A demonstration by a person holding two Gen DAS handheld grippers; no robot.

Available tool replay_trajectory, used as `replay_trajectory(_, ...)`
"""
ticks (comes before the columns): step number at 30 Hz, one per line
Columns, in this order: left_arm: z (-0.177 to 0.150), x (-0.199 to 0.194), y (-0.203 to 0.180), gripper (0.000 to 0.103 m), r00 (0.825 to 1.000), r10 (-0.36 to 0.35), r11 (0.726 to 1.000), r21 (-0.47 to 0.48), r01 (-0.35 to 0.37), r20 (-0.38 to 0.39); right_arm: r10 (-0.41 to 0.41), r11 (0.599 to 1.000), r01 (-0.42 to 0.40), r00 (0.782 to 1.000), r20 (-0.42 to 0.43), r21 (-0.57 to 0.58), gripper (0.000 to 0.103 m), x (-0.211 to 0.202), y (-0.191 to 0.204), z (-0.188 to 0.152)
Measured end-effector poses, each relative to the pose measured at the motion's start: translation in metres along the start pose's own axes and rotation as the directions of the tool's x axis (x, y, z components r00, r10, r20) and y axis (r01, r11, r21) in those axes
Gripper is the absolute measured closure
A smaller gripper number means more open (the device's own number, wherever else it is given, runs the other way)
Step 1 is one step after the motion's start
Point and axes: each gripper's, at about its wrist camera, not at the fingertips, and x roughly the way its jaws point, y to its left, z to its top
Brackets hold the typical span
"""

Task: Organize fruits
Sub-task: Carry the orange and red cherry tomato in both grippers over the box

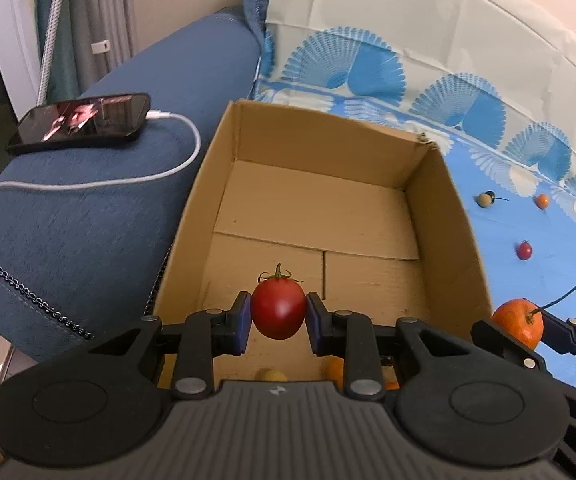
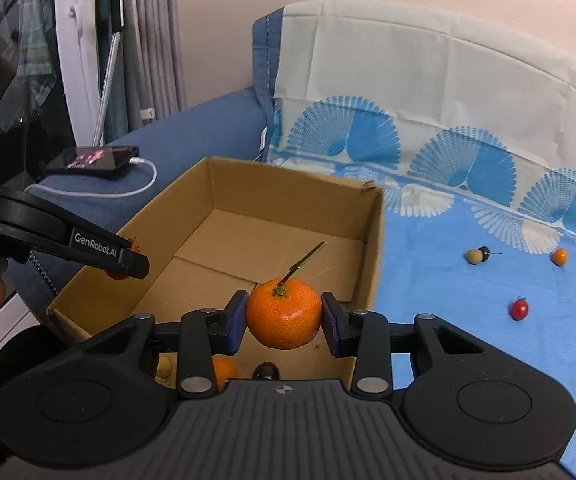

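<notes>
Left wrist view: phone point(image 1: 82, 122) with white cable point(image 1: 136, 178) lying on blue sofa arm point(image 1: 88, 220). Next, cardboard box point(image 1: 457, 240), open-topped, on blue patterned sheet point(image 1: 567, 264). Left gripper point(image 1: 278, 322) clenched on one red tomato point(image 1: 278, 310), glossy, green stem up, hanging over near end of box. Right gripper point(image 1: 527, 326) at far right, clamping one orange tangerine point(image 1: 519, 322), round, pitted skin, long thin stalk, hanging over box's near right corner. Loose on sheet, well apart: one beige-and-dark fruit point(image 1: 485, 199), one small orange fruit point(image 1: 542, 201), one small red fruit point(image 1: 524, 250).

Right wrist view: inside box by near wall, one yellowish fruit point(image 2: 164, 368), one orange fruit point(image 2: 224, 372), one dark fruit point(image 2: 266, 371), each partly hidden.
</notes>
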Motion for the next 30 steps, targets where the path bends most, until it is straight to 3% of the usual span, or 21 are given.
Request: replay_trajectory(30, -0.004, 0.058, 0.005, 0.071, 0.995, 0.022, 1.0, 0.021, -0.02, -0.093, -0.009, 0.999, 0.005, 0.991, -0.131, -0.034, 0.063, 0.054, 0.006, -0.02)
